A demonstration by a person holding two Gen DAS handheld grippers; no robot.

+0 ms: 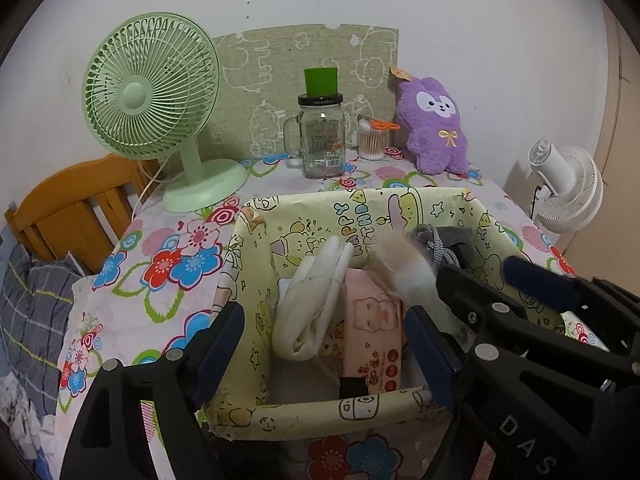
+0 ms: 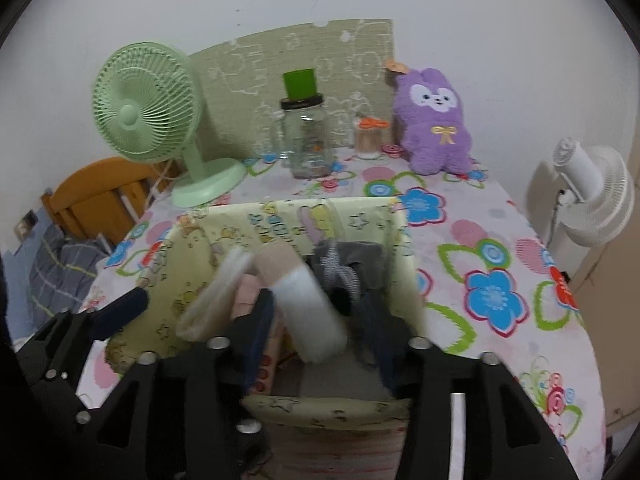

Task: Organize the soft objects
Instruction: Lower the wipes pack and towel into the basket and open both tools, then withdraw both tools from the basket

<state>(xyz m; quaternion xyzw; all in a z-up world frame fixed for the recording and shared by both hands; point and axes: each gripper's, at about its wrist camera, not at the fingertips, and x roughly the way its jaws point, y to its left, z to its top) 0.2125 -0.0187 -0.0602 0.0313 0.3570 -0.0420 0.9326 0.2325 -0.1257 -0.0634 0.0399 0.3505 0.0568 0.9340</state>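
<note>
So both tools hover over the yellow cartoon-print box (image 1: pixel 304 216) on the flowered bench (image 1: pixel 168 248), angled down into it because that's where the soft things get collected. Left hand-held gripper (image 1: pixel 320 344): jaws wide, nothing pressed; the cream folded cloth (image 1: pixel 308 308) stands between them, propped on the pink tissue pack (image 1: pixel 372 332), looks just dropped in upright to save room. Right hand-held gripper (image 2: pixel 320 332): jaws partly apart, the beige-and-white rolled sock (image 2: pixel 304 296) lies loose between them, blurry, so I judge it released, not gripped. Grey fabric with a striped cord (image 2: pixel 344 264) sits at the box's far right side. Purple plush rabbit (image 1: pixel 436 124) sits outside the box, against the wall, likely next.
</note>
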